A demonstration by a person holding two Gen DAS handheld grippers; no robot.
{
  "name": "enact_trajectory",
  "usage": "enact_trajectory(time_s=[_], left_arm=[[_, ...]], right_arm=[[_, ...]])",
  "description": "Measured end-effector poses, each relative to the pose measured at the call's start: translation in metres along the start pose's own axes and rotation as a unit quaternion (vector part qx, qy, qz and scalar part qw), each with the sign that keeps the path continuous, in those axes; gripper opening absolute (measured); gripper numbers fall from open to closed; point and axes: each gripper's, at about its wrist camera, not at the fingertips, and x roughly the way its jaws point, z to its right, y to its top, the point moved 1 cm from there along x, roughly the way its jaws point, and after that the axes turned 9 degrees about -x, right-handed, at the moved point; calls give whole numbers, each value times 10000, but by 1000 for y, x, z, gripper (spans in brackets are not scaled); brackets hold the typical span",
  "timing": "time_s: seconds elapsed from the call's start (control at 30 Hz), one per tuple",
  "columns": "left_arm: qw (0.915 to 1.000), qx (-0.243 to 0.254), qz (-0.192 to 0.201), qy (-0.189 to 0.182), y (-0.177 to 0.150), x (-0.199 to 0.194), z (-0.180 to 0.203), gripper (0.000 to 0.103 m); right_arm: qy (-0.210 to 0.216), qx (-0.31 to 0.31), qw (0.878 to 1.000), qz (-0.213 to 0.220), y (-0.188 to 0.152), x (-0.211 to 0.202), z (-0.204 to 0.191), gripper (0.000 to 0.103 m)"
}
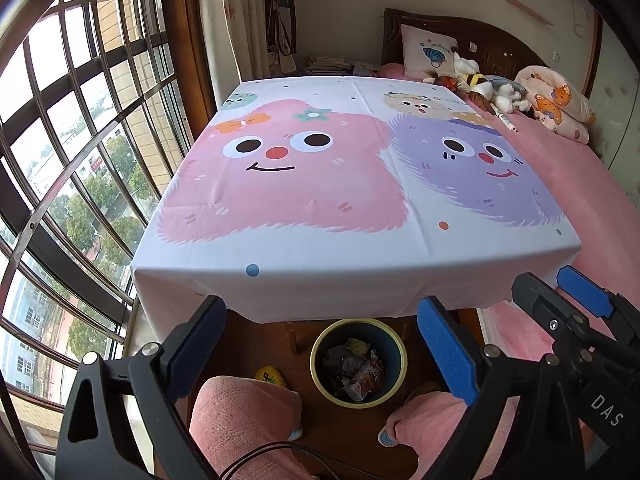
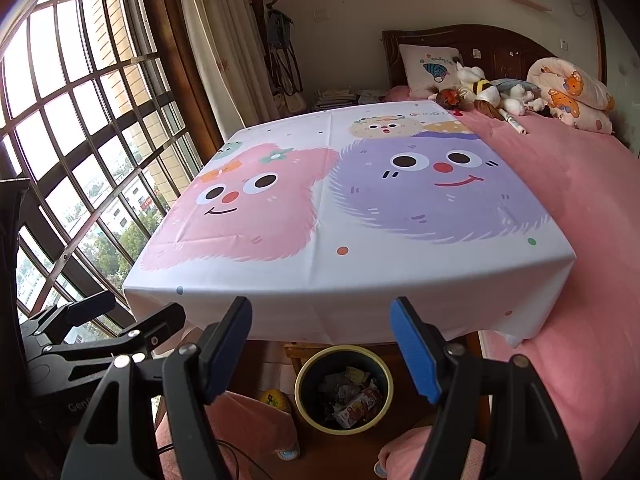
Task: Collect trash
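- The left gripper [image 1: 322, 344], black-armed with blue pads, hung above the floor at the near edge of the table, its jaws spread wide and nothing between them
- The right gripper [image 2: 322, 344], of the same black and blue build, was also spread wide and held nothing; its blue-padded tip showed at the right edge of the left wrist view [image 1: 560, 300]
- The round dark-blue waste bin with a pale yellow rim [image 1: 316, 354] stood on the wooden floor under the near edge of the table, between the person's knees
- Crumpled wrappers and a small red-and-white printed packet [image 1: 366, 378] lay inside the bin; the same trash showed in the right wrist view [image 2: 352, 400]
- A white tablecloth printed with a pink and a purple fuzzy cartoon face [image 1: 320, 184] covered the table and draped over its front edge
- A small yellow rounded object [image 1: 272, 376] lay on the floor just left of the bin; what it was could not be told
- The person's legs in pink trousers [image 1: 240, 420] sat either side of the bin
- A bed with a pink sheet [image 1: 592, 200] lay right of the table, with plush toys [image 1: 492, 88] piled near its dark wooden headboard
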Motion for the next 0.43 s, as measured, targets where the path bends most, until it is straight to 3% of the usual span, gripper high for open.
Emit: enact_trajectory(time_s=[0.43], left_arm=[[10000, -8, -86, 38, 0, -1, 0, 95]], right_arm=[[-5, -4, 10000, -3, 0, 0, 0, 72]])
